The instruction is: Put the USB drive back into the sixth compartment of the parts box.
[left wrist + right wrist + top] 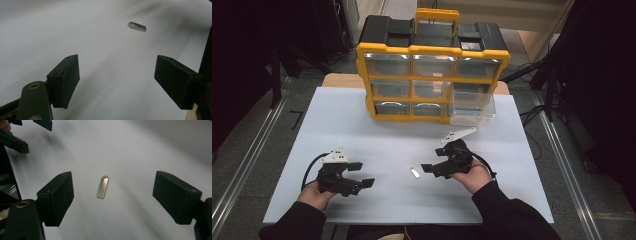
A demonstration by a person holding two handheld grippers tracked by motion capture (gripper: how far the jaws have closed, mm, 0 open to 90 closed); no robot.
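— One small metal stick point(414, 172), flat on the white worktop point(362, 130), silver, slim, with a little loop at one end.

— Held by anything?

— No. Lying free, between the two grippers, closer to the right one. Seen in the right gripper view point(103, 186) in the gap between that gripper's own fingers point(56, 197), touching neither.

— State of the right gripper point(432, 169)?

— Spread wide, nothing between the pads but the stick below. Pointed leftward in the high view, tips just beside the stick.

— And the left gripper point(362, 175)?

— Also wide apart, empty. Pointed rightward, farther from the stick. Stick small and far ahead in the left gripper view point(137, 26), beyond the fingers point(64, 80), bare worktop beneath.

— Hands?

— Dark sleeves rising from the bottom edge, one hand around each gripper.

— Farther back?

— Yellow and black organizer point(432, 70) standing upright at the far end of the worktop, three rows of clear drawers, yellow handle on top. One clear drawer point(472, 106) at the lower right pulled forward out of its row. Well apart from stick and grippers.
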